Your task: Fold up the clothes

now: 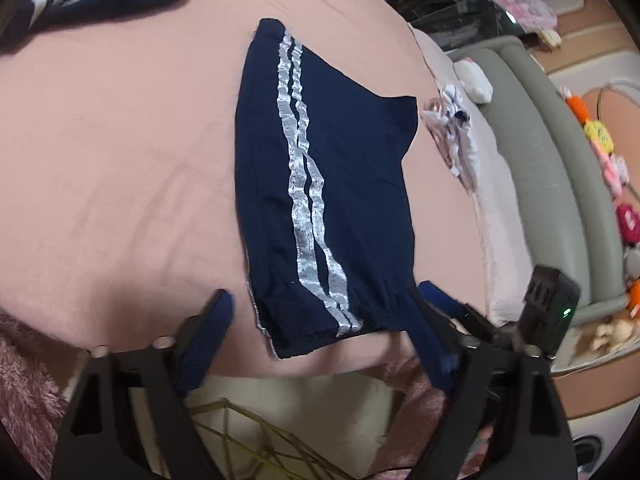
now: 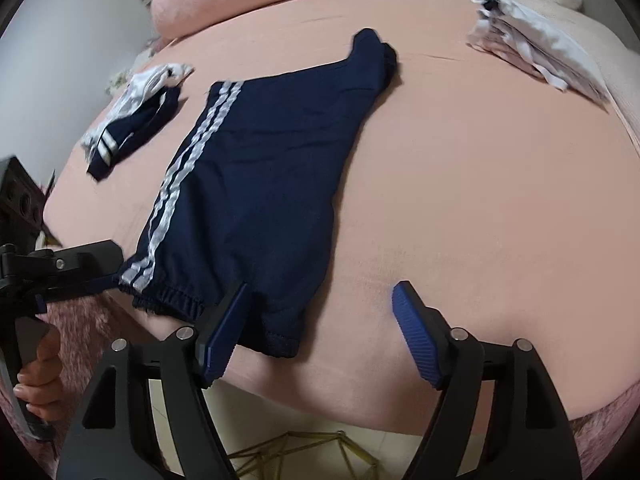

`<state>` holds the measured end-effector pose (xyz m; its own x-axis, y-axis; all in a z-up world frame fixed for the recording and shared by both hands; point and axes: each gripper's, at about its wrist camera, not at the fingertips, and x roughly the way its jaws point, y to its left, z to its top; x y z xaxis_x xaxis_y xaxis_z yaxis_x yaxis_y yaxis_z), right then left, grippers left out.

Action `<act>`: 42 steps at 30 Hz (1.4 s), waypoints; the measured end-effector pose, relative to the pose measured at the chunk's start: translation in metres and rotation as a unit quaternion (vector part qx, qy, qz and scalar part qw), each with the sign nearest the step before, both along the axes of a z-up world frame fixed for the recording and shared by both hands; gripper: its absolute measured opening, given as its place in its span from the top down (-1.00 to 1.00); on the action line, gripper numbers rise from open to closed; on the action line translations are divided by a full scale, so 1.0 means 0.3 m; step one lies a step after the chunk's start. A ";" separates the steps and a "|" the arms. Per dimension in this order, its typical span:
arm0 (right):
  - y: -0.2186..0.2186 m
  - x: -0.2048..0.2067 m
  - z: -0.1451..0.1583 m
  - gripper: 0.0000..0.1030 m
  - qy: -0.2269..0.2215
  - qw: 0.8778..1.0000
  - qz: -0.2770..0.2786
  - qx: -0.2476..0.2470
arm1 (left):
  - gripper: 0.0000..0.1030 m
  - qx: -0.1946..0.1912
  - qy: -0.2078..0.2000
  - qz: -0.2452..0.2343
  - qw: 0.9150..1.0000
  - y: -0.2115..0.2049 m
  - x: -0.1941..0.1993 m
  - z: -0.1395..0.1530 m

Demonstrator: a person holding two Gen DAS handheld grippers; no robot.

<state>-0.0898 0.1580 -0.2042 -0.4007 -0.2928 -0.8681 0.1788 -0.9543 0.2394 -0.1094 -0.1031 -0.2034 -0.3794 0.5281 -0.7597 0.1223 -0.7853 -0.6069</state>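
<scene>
Navy shorts [image 2: 256,184] lie flat on the pink bed [image 2: 480,200], already folded in half lengthwise, white side stripes [image 1: 304,184] on top. Long axis runs from the waistband at the near bed edge away toward 12–1 o'clock in the right wrist view.

Left gripper [image 1: 324,316]: jaws apart, straddling the striped waistband corner; pads don't look pressed on cloth, so released. In the right wrist view it comes in at 9 o'clock at that same corner.

Right gripper [image 2: 320,328]: jaws apart, nothing clenched; left pad over the hem corner, right pad over bare sheet at 3 o'clock.

Judgement: both sit at the waistband end, L on the stripe corner, R on the other. Next fold prob. carries the waistband toward 12 o'clock along the long axis, once both jaws clamp.
</scene>
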 end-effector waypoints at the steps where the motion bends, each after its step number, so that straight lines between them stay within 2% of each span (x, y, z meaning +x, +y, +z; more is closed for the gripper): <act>1: -0.002 -0.002 -0.002 -0.33 -0.003 1.000 0.005 -0.004 | -0.13 -0.011 -0.003 0.001 1.000 0.004 0.000 -0.004; 2: -0.004 -0.004 -0.005 -0.25 -0.007 1.000 0.009 -0.008 | 0.08 -0.017 -0.005 0.008 1.000 0.001 -0.001 -0.011; 3: -0.002 -0.004 -0.003 -0.20 -0.008 1.000 0.009 -0.012 | 0.20 -0.020 -0.007 0.015 1.000 -0.004 -0.002 -0.018; 5: 0.001 -0.003 0.004 0.10 -0.015 0.999 0.018 -0.034 | 0.20 0.011 -0.013 0.024 1.000 -0.024 -0.004 -0.032; 7: -0.001 0.001 0.013 0.14 -0.021 0.997 0.030 -0.061 | 0.20 0.050 -0.017 0.030 0.998 -0.038 -0.007 -0.045; 9: -0.016 0.006 0.017 0.14 -0.025 0.995 0.044 -0.083 | 0.22 0.074 -0.024 0.039 0.996 -0.050 -0.008 -0.060; 10: -0.025 0.005 0.013 0.13 -0.024 0.996 0.043 -0.076 | 0.24 0.080 -0.028 0.045 0.995 -0.055 -0.007 -0.066; 13: -0.033 -0.008 -0.018 0.14 -0.036 0.997 0.025 -0.070 | 0.24 0.081 -0.032 0.046 0.995 -0.055 -0.009 -0.073; 14: -0.023 -0.009 -0.019 0.14 -0.039 0.996 0.013 -0.080 | 0.18 0.080 -0.034 0.046 0.995 -0.053 -0.010 -0.075; 17: 0.003 -0.008 -0.013 0.14 -0.046 0.994 -0.013 -0.098 | 0.18 0.057 -0.039 0.031 0.997 -0.028 -0.012 -0.074; 20: -0.009 0.005 -0.006 0.14 -0.049 0.995 0.007 -0.081 | 0.17 0.054 -0.050 0.019 0.997 -0.018 -0.011 -0.079; 22: -0.014 0.008 -0.012 0.14 -0.059 0.994 0.021 -0.085 | 0.12 0.066 -0.052 0.021 0.996 -0.021 -0.010 -0.088; 24: -0.012 0.004 -0.016 0.14 -0.066 0.993 0.028 -0.097 | -0.07 0.079 -0.053 0.020 0.995 -0.020 -0.020 -0.093; 26: -0.010 0.000 -0.019 0.16 -0.073 0.991 0.036 -0.110 | -0.08 0.085 -0.051 0.018 0.995 -0.017 -0.029 -0.091; 28: -0.013 -0.006 -0.023 0.26 -0.071 0.991 0.037 -0.104 | 0.12 0.065 -0.041 0.020 0.997 -0.007 -0.024 -0.080; 29: -0.006 -0.008 -0.023 0.34 -0.071 0.991 0.035 -0.105 | 0.43 0.052 -0.039 0.021 0.998 -0.004 -0.018 -0.074; 30: 0.004 -0.011 -0.019 0.39 -0.073 0.990 0.031 -0.112 | 0.51 0.053 -0.040 0.025 0.997 -0.008 -0.013 -0.070; 31: 0.017 -0.016 -0.015 0.53 -0.081 0.988 0.025 -0.128 | 0.53 0.054 -0.042 0.029 0.997 -0.012 -0.007 -0.066; 32: 0.036 -0.020 -0.010 0.60 -0.094 0.983 0.017 -0.155 | 0.58 0.056 -0.043 0.033 0.997 -0.015 -0.002 -0.061; 34: 0.075 -0.015 0.010 0.64 -0.110 0.971 0.008 -0.211 | 0.65 0.064 -0.040 0.036 0.997 -0.022 0.015 -0.045; 36: 0.087 0.015 0.039 0.64 -0.105 0.973 0.015 -0.206 | 0.69 0.058 -0.036 0.032 0.997 -0.022 0.032 -0.027; 38: 0.079 0.036 0.052 0.64 -0.094 0.982 0.024 -0.163 | 0.69 0.050 -0.039 0.030 0.998 -0.024 0.040 -0.031; 40: 0.070 0.038 0.035 0.57 -0.090 0.986 0.022 -0.139 | 0.67 0.066 -0.052 0.038 0.996 -0.034 0.042 -0.059; 41: 0.066 0.037 0.022 0.47 -0.091 0.987 0.019 -0.132 | 0.63 0.081 -0.059 0.039 0.994 -0.032 0.046 -0.072; 42: 0.061 0.034 0.012 0.41 -0.093 0.987 0.017 -0.128 | 0.46 0.096 -0.065 0.040 0.992 -0.030 0.049 -0.085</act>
<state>-0.0797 0.1763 -0.2005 -0.2279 -0.5221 -0.8219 0.1404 -0.8529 0.5028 -0.0947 -0.1121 -0.2289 -0.3316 0.6394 -0.6937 0.2666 -0.6418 -0.7190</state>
